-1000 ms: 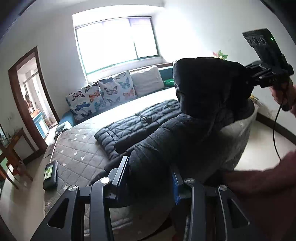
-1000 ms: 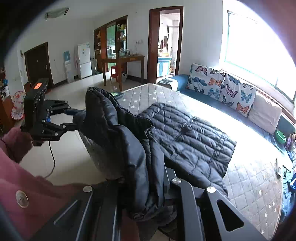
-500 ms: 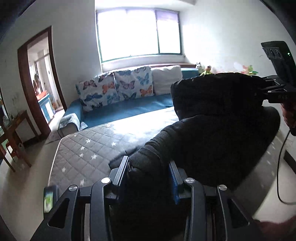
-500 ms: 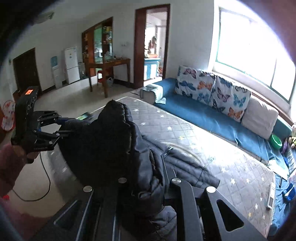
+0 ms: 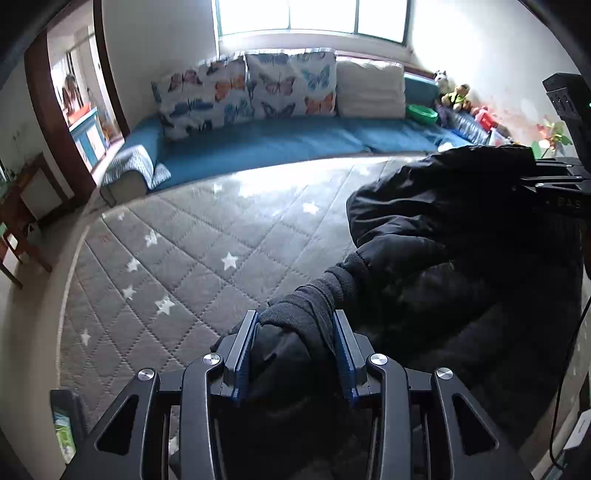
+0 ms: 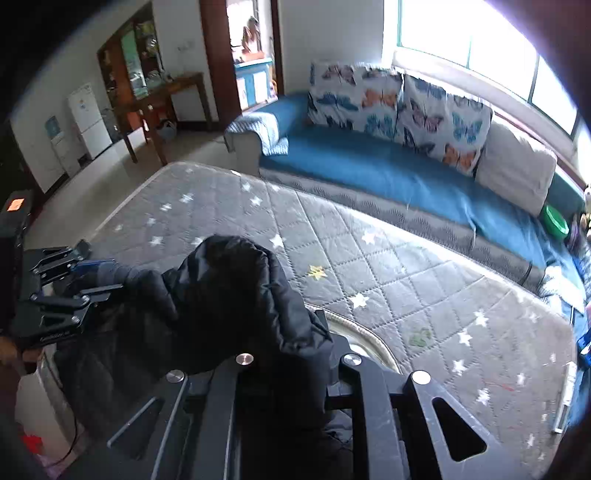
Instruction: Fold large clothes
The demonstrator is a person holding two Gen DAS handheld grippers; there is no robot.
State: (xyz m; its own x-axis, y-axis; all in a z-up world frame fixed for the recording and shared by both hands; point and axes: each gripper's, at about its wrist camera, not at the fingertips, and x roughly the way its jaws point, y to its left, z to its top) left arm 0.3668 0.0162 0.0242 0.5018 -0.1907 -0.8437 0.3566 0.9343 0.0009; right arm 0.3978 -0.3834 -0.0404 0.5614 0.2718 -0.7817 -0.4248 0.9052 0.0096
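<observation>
Two grippers, puffy quilted black jacket (image 5: 443,258) between

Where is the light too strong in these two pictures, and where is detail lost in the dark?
Left wrist view: the window is blown out white, glare lies on the mattress, and the black jacket shows hardly any folds. Right wrist view: the window is overexposed too, and the jacket is near-black; straight edges bend from fisheye.

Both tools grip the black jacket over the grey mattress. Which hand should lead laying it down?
Probably left. The left tool clamps the jacket cuff beside bare mattress; the right tool grips bunched bulk.
</observation>
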